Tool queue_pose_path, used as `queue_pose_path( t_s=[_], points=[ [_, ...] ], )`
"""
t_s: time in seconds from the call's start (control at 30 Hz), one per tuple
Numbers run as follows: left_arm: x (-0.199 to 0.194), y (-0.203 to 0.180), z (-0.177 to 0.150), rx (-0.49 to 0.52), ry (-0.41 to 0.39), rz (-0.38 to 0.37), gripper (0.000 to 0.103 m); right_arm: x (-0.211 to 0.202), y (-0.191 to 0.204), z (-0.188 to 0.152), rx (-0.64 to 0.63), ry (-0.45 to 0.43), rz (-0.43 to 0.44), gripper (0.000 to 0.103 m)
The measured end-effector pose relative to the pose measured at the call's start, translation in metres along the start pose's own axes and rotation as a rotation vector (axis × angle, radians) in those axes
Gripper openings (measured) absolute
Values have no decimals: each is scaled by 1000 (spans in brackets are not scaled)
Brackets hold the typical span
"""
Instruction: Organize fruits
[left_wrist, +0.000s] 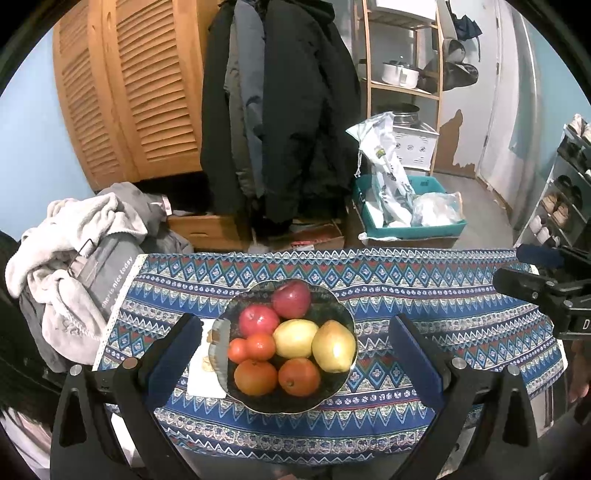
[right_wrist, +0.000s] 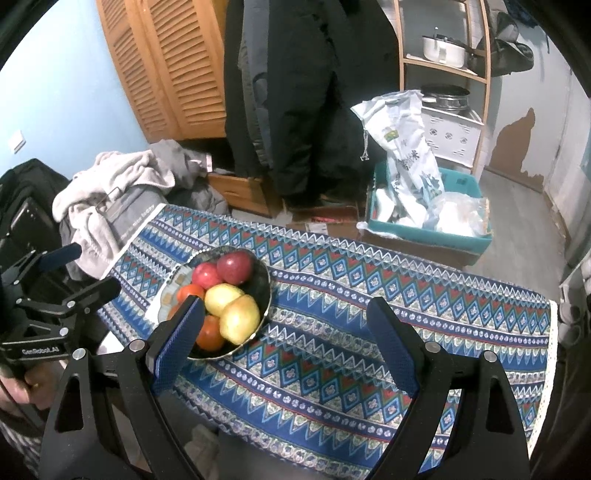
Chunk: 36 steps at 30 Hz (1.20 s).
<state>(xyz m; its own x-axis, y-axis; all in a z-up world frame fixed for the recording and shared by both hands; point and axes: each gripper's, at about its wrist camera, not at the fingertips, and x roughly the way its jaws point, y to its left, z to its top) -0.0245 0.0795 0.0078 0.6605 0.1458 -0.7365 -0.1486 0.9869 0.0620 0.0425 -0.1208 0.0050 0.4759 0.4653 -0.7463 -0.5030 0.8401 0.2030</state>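
Note:
A dark bowl (left_wrist: 284, 404) with a gold rim stands on the blue patterned tablecloth (left_wrist: 443, 317). It holds two red apples (left_wrist: 291, 298), two yellow fruits (left_wrist: 334, 346) and several oranges (left_wrist: 255, 376). My left gripper (left_wrist: 295, 323) hovers over the near side of the bowl, open, one finger on each side, touching nothing. In the right wrist view the bowl (right_wrist: 265, 286) lies to the left, partly behind my left-hand finger (right_wrist: 181, 339). My right gripper (right_wrist: 286, 304) is open over bare cloth (right_wrist: 369, 332). Each gripper appears at the edge of the other's view.
A patterned plate (right_wrist: 168, 293) on white paper (left_wrist: 201, 376) peeks out from the bowl's left side. A pile of clothes (left_wrist: 74, 258) sits off the table's left end. Behind the table are hanging coats (left_wrist: 288, 110), a teal crate (left_wrist: 410, 230) of bags and a wooden shelf (left_wrist: 402, 88).

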Motion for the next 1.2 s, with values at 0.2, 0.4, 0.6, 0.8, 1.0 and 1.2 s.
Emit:
queue_pose_path(
  t_s=[0.2,0.4,0.6,0.8,1.0,1.2],
  points=[
    [1,-2,-1,4,5,-8,102,0,1,-1,2,4,1,88],
    [0,-2,-1,1,3,-8,102,1,1,0,4,3,-1,88],
    [0,-3,-1,1,6,-10,102,1,0,-1,4,5,1,88],
    [-1,-5,-1,6,8,-14,102,0,0,-1,6,5,0,88],
    [0,-7,-2,10,7,-19,102,0,-1,-1,3,5,0,88],
    [0,-9,-3,13,12,-16,102,-1,-1,-2,6,6,2,88]
  ],
)
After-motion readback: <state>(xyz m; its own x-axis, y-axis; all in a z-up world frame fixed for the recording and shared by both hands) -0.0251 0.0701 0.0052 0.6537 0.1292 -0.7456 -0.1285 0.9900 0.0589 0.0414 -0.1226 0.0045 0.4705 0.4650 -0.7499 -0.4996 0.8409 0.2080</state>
